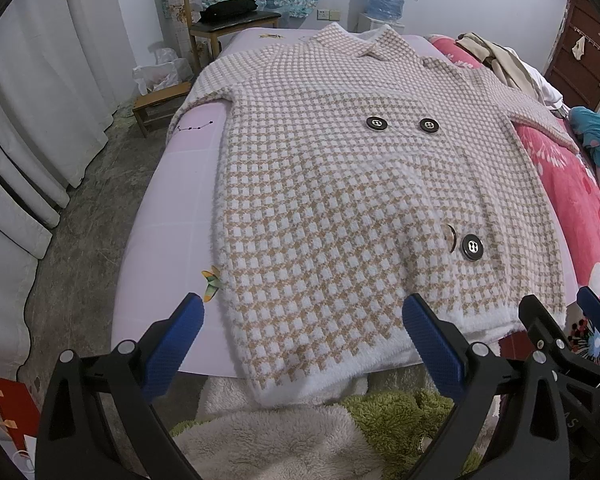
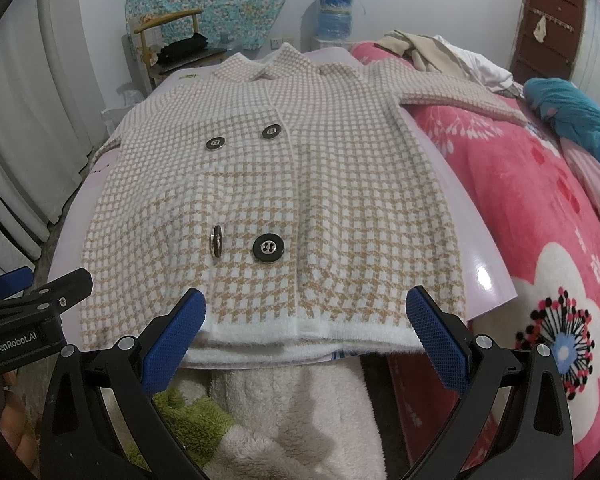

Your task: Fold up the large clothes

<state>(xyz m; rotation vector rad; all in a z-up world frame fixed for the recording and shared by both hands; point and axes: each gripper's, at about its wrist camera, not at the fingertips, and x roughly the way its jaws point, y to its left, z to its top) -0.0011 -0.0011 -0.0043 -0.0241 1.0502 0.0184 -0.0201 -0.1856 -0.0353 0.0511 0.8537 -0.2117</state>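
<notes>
"GenRobot.AI" lettering on left gripper (image 2: 40, 300) beside checked coat (image 2: 276, 184)

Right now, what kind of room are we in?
Most likely a bedroom: a checked coat lies on a bed with a pink flowered blanket, a wooden chair stands nearby, and curtains hang.

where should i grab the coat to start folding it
Grip the coat by the white hem, at its two bottom corners, one gripper each, coming in low from the foot of the bed. The hem overhangs the mat edge nearest both open grippers (left, right), so fingers can slip over and under it. Likely easier than the flat middle.
</notes>
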